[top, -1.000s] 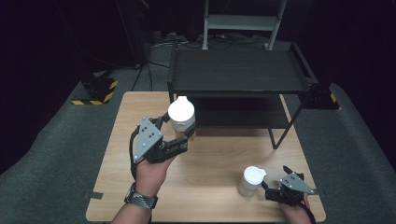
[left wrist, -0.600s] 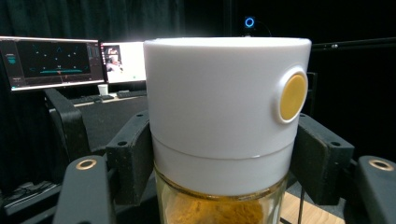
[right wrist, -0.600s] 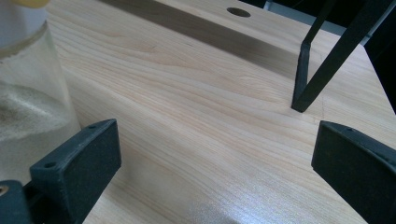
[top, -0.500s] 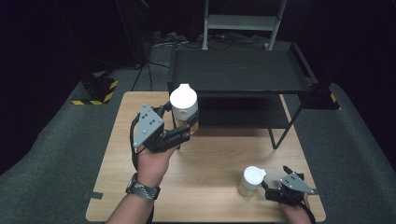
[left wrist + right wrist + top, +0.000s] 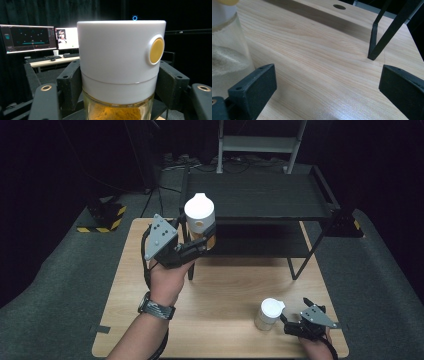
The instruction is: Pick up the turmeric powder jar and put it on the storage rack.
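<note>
Left gripper (image 5: 202, 240) clamps glass jar of orange powder, white lid (image 5: 199, 220); jar now higher, nearer black metal shelf (image 5: 260, 195), likely bound there; right gripper (image 5: 292, 322) gapes empty beside white-lidded pale-powder jar (image 5: 268, 314).

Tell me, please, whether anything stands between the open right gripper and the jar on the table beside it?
Nothing visible does. The right gripper sits just right of the pale-filled jar, its jaws open over bare table, with the jar at the left jaw's edge.
</note>
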{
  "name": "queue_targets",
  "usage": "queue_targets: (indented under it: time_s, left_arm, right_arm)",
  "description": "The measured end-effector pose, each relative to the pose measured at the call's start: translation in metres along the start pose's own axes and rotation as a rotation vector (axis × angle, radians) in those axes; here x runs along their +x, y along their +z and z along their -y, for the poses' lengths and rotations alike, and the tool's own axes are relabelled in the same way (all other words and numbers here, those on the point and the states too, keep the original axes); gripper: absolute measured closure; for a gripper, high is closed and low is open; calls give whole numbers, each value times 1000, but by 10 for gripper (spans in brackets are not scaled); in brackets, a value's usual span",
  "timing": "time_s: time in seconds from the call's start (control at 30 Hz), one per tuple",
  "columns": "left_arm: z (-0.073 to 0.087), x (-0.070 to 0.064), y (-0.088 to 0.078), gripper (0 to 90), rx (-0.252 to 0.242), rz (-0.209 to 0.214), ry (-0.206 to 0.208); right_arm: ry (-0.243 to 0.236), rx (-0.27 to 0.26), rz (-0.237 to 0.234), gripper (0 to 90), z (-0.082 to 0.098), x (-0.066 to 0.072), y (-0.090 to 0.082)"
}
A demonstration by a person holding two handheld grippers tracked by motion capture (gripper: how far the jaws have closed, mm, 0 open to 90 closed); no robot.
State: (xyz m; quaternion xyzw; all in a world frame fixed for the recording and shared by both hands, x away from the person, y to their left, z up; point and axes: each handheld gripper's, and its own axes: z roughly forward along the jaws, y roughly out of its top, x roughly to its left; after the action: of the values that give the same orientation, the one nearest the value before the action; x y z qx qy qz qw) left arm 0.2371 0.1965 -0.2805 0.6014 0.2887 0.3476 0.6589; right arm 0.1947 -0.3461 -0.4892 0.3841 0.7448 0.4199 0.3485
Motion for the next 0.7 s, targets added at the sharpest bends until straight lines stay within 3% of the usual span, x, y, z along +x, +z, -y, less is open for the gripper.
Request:
queue_targets:
  time_s: [0.43, 0.7]
  left_arm:
    - [-18, 0, 23, 306, -19, -12, 25]
    - [-23, 3, 41, 306, -16, -24, 12]
  right_arm:
    - [2, -8, 1, 5, 1, 0, -1]
    - [1, -10, 0, 6, 2, 0, -1]
